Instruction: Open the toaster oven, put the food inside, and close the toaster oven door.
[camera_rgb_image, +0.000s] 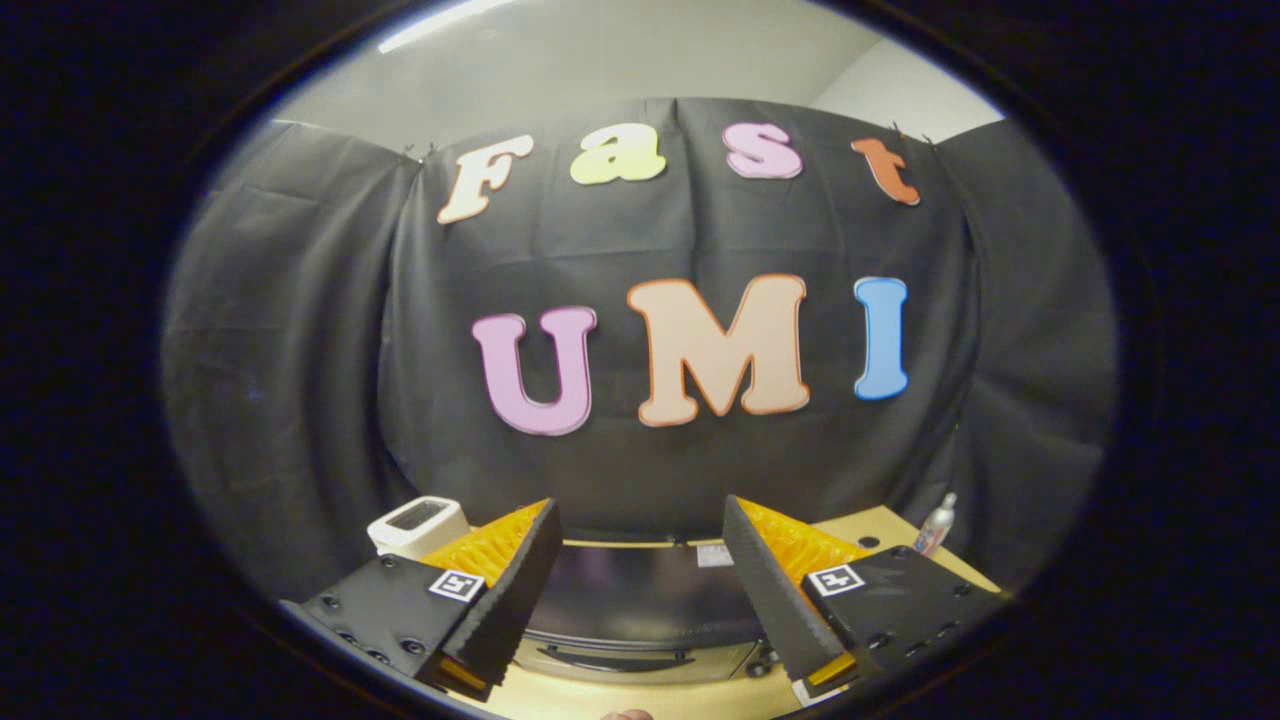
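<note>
The toaster oven is sitting on the wooden tabletop below and just ahead of the gripper, its dark top and glass front showing between the two fingers and its door handle running along the near edge. The door is appearing closed, so the opening step is judged to be the one in hand. The fingers are standing spread wide, holding nothing. To do this step well, the gripper is judged to need lowering and tilting toward the handle, so that the fingers are straddling it squarely before pulling the door down and toward the near side. At far left a white toaster-like appliance is resting; at far right a small spray bottle is standing near the table's edge. The food cannot be made out. A pale sticker on the oven's top is too small to read; no brand is legible.
</note>
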